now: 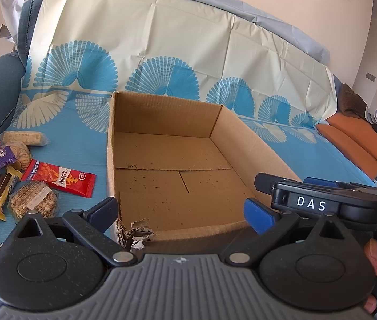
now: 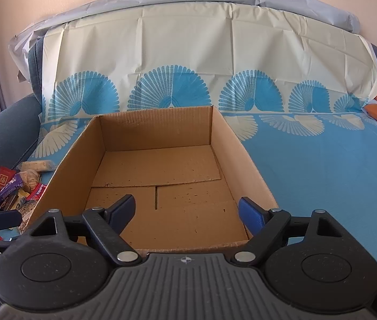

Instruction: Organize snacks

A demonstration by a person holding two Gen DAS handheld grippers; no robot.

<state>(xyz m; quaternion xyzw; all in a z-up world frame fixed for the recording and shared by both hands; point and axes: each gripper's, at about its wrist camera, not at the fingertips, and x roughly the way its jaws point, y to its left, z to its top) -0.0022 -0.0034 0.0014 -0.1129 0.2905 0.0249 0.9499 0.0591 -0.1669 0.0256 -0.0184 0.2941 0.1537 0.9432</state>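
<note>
Left wrist view: left gripper (image 1: pixel 180 210) spread wide, gripping nothing, over one open brown cardboard box (image 1: pixel 255 144) on a blue fan-patterned sofa cover (image 1: pixel 321 160). About nine wrapped snacks (image 1: pixel 15 176) piled left of box.

Right wrist view: right gripper (image 2: pixel 187 213) parted, empty, above same box (image 2: pixel 63 165).

Bright soft daylight, sharp focus, strong fisheye bending at edges

cardboard box (image 2: pixel 161 160): open-topped, upright, on blue cloth | snacks (image 1: pixel 15 176): wrapped, heaped left of box
</note>
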